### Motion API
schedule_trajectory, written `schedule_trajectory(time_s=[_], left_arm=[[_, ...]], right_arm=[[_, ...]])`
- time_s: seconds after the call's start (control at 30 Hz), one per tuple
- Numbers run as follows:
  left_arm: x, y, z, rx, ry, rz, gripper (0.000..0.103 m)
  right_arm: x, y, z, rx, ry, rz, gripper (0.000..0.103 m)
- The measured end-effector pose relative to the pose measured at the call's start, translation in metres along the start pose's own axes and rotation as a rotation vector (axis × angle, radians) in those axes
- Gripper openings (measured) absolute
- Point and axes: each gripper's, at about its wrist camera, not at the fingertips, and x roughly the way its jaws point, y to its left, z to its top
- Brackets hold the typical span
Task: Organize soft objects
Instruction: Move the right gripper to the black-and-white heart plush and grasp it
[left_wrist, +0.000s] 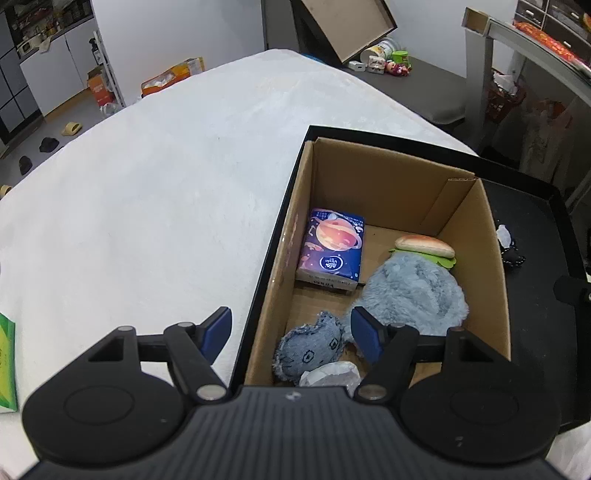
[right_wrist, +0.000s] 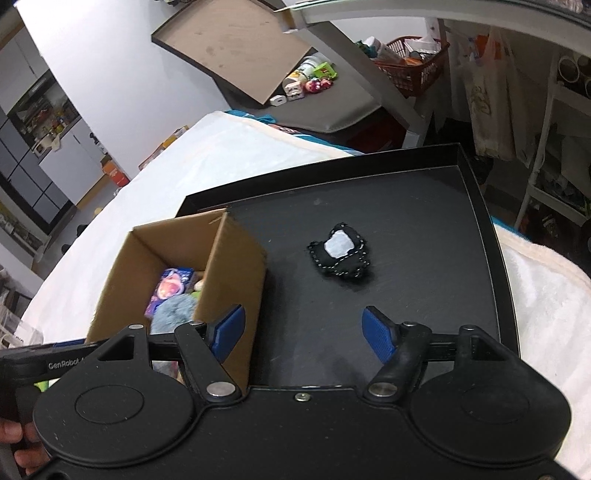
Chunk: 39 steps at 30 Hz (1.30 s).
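Soft items mostly in the cardboard box (left_wrist: 391, 184). Inside, from the left wrist view: fluffy blue plush (left_wrist: 413, 291) at centre-right, denim plush (left_wrist: 310, 347) against the near wall, its edge touching the fluffy one. Burger toy (left_wrist: 424, 248), bun over green lettuce felt, sits at the far side of the fluffy plush, touching it. Tissue pack (left_wrist: 332, 253) with a planet print lies flat against the left wall, far of the denim plush. Crumpled clear wrapper (left_wrist: 330, 374) at the near wall, just beside the denim plush.

One soft item outside the box: black pouch (right_wrist: 340, 253) with white stitching and a pale patch, lying on the black tray (right_wrist: 424, 206), well apart from the box's right wall. The box stands in the left part of the same tray.

Left claw (left_wrist: 291, 332): jaws apart, nothing between the pads. It hangs over the box's near-left corner; left finger is outside over the white cover, right finger is over the box interior above the plushes. No contact visible.

Right claw (right_wrist: 303, 334): jaws apart, empty. It is over the tray, pointed toward the black pouch, which is ahead of the fingertips and not between them. Left finger is close to the box's outer right wall; contact unclear.

Tray sits on a surface under a white fleece cover (left_wrist: 147, 184). Green package (left_wrist: 6, 365) at the cover's left edge, cut off by frame.
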Motion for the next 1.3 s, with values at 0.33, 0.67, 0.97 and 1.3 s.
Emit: schedule_trajectory(time_s=[0.33,0.67,0.97,1.3], left_arm=[[0.017,-0.010,0.000,-0.002,0.034,0.034,0.070],[0.029,-0.014,0.002,-0.024,0.042,0.074,0.070],[0.034,-0.011,0.004,-0.040,0.049,0.074,0.070],[0.032,-0.010,0.004,-0.044,0.050,0.062,0.070]], right_arm=[[0.030,-0.020,0.005,0.041,0.021,0.010,0.068],[0.055,-0.031,0.011,0.064,0.035,0.016,0.058],[0.077,-0.036,0.015,0.088,0.035,-0.011,0.051],[0.096,-0.041,0.023,0.128,0.033,-0.040,0.025]])
